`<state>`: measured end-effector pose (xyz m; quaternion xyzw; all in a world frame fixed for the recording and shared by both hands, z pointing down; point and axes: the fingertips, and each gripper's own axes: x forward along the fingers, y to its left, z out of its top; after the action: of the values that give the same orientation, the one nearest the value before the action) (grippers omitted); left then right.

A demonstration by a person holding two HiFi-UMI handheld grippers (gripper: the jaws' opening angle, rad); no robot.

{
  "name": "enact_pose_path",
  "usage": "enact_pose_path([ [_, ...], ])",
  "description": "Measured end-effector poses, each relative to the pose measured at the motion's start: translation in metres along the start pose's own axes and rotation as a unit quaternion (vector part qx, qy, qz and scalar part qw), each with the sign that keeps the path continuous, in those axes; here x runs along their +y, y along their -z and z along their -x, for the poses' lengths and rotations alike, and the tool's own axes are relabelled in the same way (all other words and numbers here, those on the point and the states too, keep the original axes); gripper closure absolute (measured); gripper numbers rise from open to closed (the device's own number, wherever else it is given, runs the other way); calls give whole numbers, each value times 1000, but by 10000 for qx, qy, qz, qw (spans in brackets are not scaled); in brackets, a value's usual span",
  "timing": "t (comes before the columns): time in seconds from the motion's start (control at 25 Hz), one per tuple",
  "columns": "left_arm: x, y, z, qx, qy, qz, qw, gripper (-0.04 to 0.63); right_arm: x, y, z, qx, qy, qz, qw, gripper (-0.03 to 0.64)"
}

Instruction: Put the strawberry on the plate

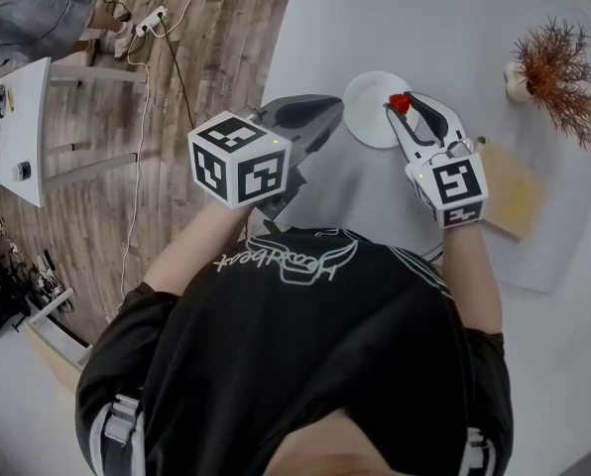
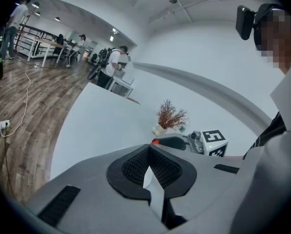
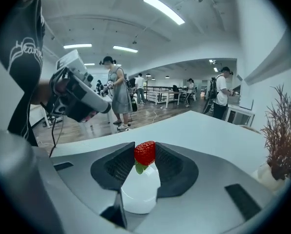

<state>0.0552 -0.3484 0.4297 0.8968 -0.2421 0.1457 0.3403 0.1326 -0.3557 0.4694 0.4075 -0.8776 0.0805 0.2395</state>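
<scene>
**STRAWBERRY HELD OVER PLATE: HANDLING NOTES**

Nearest the operator, the grey left gripper (image 1: 310, 119) is held near the left side of the plate. Its jaws are seen together, with nothing between the pads.

The white right gripper (image 3: 145, 155) is held slightly further out. Its jaws are clamped on the small red strawberry with green leaves (image 3: 144, 153). The fruit is gripped by its flanks at the very tips of the ribbed black pads (image 3: 117, 164), with the leaves pointing down (so it is carried in the air and rests on nothing).

Directly beneath the fruit, the round glossy white plate (image 1: 367, 119) is seen on the pale grey table (image 1: 424, 18). In the head view the strawberry lies over the plate's right-hand rim. Placement is therefore judged close but not yet done.

The strawberry is judged to be light, soft and easily bruised, with a tapered body that could slip forward out of a tip grip. It is best held across its widest part, never by the leaves, and only light pressure should be applied. A low release is advised, since a rounded fruit may roll.

Further out, a tan rectangular board (image 1: 514, 191) and a small white vase of reddish-brown dried twigs (image 1: 553, 67) are noted, both well apart from the plate.
</scene>
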Motion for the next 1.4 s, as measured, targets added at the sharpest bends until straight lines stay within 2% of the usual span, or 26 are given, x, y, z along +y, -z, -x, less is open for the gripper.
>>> enact_pose_path([
  [0.16,3,0,-3,18,-3,39,10000,589,1,19,-17,288,10,309,9991,494],
  [0.56,15,10,-10,131,-7,172,9998,589,7,58,-50,725,-129,298,9968,494],
  [0.72,16,21,-9,240,8,216,9995,589,12,73,-56,958,-147,476,9942,494],
  [1.4,17,23,-9,223,4,280,9994,589,12,84,-62,1074,-98,648,9920,494],
])
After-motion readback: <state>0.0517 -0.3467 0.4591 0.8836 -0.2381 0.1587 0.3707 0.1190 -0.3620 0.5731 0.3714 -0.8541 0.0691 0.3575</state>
